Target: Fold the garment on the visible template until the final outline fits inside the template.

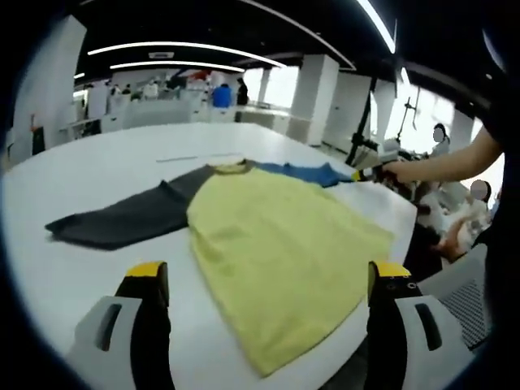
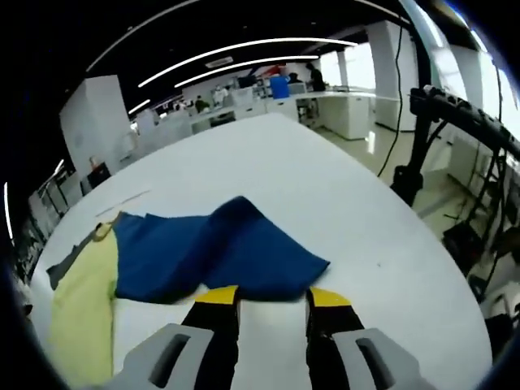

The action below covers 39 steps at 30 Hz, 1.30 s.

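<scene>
A long-sleeved shirt lies flat on the white table (image 1: 97,166). Its body is yellow (image 1: 276,252), one sleeve dark grey (image 1: 122,219) and the other blue (image 1: 305,172). My left gripper (image 1: 268,272) stands wide open just before the yellow hem, with nothing between its jaws. My right gripper (image 1: 363,174), held by a person's hand, is at the blue sleeve's cuff. In the right gripper view, the blue sleeve (image 2: 219,248) lies rumpled with its cuff edge right at the tips of my right gripper (image 2: 272,296). Its jaws stand partly apart, with white table showing between them. The yellow body (image 2: 81,301) lies to the left.
A thin pale line (image 1: 191,158) marks the table beyond the collar. The table edge runs close on the right, with a black stand (image 2: 422,138) and cables on the floor beyond it. A person's arm (image 1: 443,162) reaches in. Benches and people are far behind.
</scene>
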{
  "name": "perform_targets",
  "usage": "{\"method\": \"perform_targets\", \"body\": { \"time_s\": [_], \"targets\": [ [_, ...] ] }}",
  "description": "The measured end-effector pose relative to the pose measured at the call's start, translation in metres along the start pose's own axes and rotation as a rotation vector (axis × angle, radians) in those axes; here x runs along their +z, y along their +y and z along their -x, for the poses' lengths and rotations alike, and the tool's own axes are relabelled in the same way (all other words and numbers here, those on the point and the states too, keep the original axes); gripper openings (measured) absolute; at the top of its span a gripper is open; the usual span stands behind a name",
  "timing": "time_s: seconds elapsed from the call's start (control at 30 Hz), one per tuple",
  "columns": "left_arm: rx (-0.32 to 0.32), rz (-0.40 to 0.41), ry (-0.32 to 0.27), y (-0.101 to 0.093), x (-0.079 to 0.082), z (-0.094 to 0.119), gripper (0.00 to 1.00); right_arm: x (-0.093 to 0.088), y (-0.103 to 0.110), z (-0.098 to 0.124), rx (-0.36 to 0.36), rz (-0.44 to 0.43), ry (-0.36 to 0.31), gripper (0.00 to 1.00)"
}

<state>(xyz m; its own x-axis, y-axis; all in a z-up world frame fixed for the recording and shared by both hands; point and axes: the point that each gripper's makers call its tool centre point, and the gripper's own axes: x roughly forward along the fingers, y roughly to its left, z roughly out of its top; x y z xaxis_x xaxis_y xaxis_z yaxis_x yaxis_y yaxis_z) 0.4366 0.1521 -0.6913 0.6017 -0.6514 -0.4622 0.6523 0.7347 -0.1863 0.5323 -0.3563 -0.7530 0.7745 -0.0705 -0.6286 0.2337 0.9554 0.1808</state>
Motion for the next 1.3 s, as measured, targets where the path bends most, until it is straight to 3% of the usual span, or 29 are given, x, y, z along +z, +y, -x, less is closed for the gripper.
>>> {"method": "perform_targets", "body": {
  "time_s": [0.27, 0.43, 0.67, 0.97, 1.3],
  "targets": [
    [0.01, 0.023, 0.021, 0.004, -0.005, 0.002, 0.96, 0.001, -0.004, 0.001, -0.076, -0.033, -0.008, 0.14],
    [0.012, 0.02, 0.042, 0.005, -0.009, 0.003, 0.93, 0.002, -0.007, 0.0, -0.092, -0.036, -0.007, 0.0],
    [0.023, 0.031, 0.027, 0.008, -0.006, 0.005, 0.91, 0.015, -0.006, 0.008, -0.054, -0.032, -0.017, 0.0],
    [0.018, 0.035, 0.023, 0.006, -0.006, 0.005, 0.9, 0.042, -0.019, 0.034, -0.07, -0.011, -0.037, 0.0],
    [0.006, 0.029, 0.033, 0.001, -0.008, 0.004, 0.88, 0.049, -0.086, 0.003, -0.138, 0.053, 0.03, 0.0]
  ]
}}
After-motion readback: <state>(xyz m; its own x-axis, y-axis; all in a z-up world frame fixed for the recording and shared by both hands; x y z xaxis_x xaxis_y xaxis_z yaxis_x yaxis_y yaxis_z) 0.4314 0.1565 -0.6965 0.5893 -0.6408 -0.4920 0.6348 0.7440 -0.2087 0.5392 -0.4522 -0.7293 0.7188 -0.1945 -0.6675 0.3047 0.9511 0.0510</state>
